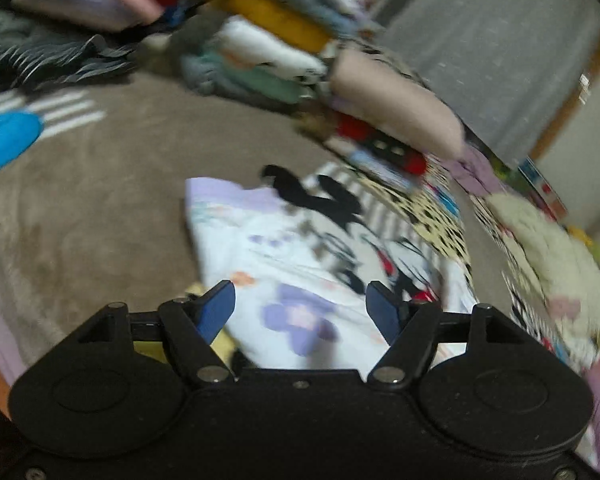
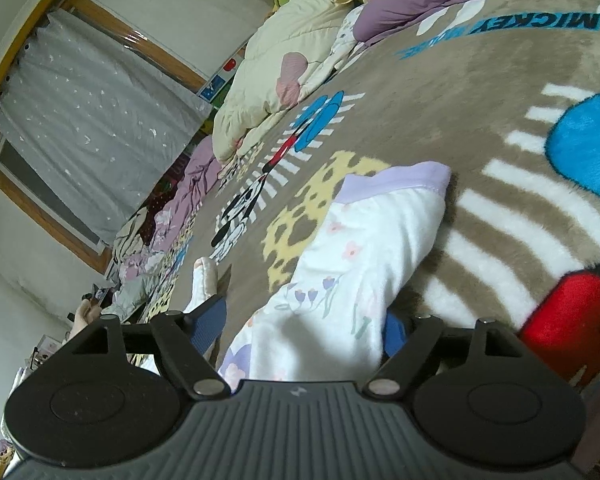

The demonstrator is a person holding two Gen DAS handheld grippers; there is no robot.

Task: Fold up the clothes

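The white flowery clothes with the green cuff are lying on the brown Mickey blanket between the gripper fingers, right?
Nearly. The cuff is light purple, not green; the right wrist view shows it clearly. The rest holds: the white flowery garment lies on the brown Mickey blanket, and it runs between the open fingers of the right gripper and the left gripper.

White floral garment [image 2: 340, 272], lilac cuff, lying on blanket.
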